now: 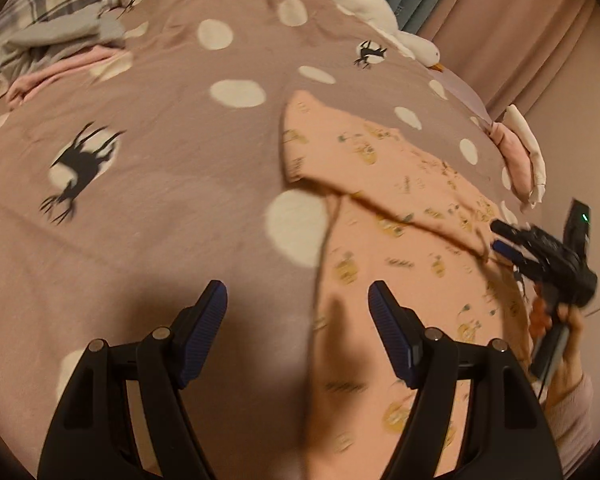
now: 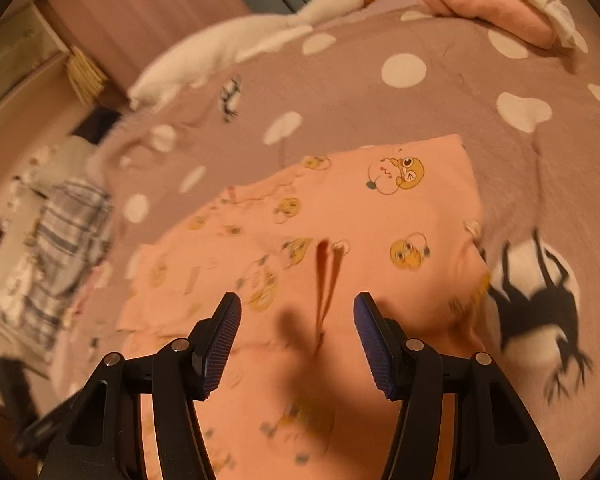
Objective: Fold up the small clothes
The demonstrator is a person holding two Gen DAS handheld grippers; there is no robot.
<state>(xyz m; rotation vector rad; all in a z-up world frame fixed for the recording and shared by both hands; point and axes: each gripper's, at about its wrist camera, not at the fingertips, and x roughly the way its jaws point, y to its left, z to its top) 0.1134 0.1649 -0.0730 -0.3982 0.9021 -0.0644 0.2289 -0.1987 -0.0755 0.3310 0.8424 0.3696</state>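
Note:
A peach garment [image 1: 400, 208] with yellow cartoon prints lies on the dotted mauve bedspread [image 1: 180, 160], with one part folded over across it. My left gripper [image 1: 298, 292] hovers open above the garment's left edge, nothing between its blue pads. In the right wrist view the same garment [image 2: 360, 208] spreads out under my right gripper [image 2: 298, 300], which is open and empty above a raised crease [image 2: 324, 280]. The right gripper [image 1: 496, 236] also shows at the garment's right side in the left wrist view, in a person's hand [image 1: 572, 320].
A white goose plush [image 2: 260, 36] lies along the bed's far edge. A folded pink cloth [image 2: 492, 12] sits at the far right corner. Grey and pink clothes [image 1: 60, 40] are piled at the far left. A plaid fabric [image 2: 68, 232] hangs beside the bed.

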